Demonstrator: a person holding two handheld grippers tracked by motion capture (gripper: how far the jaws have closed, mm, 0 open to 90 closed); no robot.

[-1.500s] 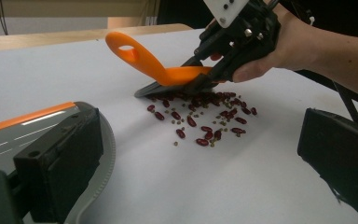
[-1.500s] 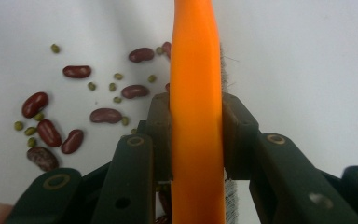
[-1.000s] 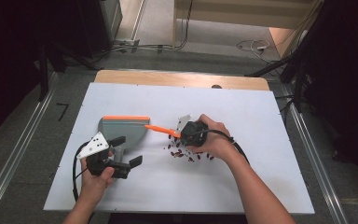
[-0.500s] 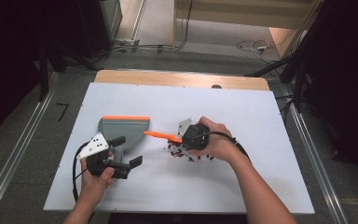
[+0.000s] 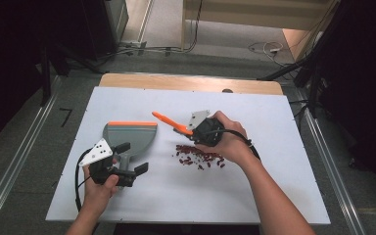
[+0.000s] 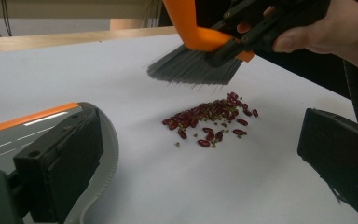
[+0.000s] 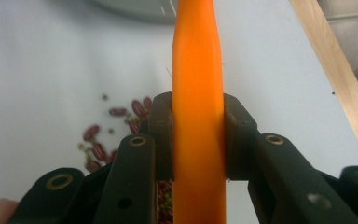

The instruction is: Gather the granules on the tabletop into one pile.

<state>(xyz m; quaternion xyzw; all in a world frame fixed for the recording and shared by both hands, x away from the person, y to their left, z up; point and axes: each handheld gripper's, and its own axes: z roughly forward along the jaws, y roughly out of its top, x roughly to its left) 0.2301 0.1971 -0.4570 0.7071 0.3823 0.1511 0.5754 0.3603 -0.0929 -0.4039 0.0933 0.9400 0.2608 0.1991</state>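
A small brush with an orange handle (image 5: pixel 169 121) is clamped in my right gripper (image 5: pixel 193 131), whose jaws press on both sides of the handle (image 7: pixel 198 93). Its grey bristles (image 6: pixel 193 70) hang in the air just above and behind a small pile of red beans (image 5: pixel 199 156) on the white table. To the left lies a grey dustpan (image 5: pixel 129 136) with an orange front lip. My left gripper (image 5: pixel 132 157) sits at the dustpan's near end, jaws wide apart. One jaw lies against the dustpan (image 6: pixel 9 140), and bare table and the beans (image 6: pixel 209 123) show between the two jaws.
The white tabletop (image 5: pixel 254 196) has bare room to the right and in front of the beans. A wooden strip (image 5: pixel 191 83) runs along its far edge. Cables and dark equipment stand on the floor beyond. Metal rails flank both sides of the table.
My right gripper has lifted the brush off the table, so its handle now tilts higher and the bristles hang clear of the beans. The left gripper and dustpan have stayed put.
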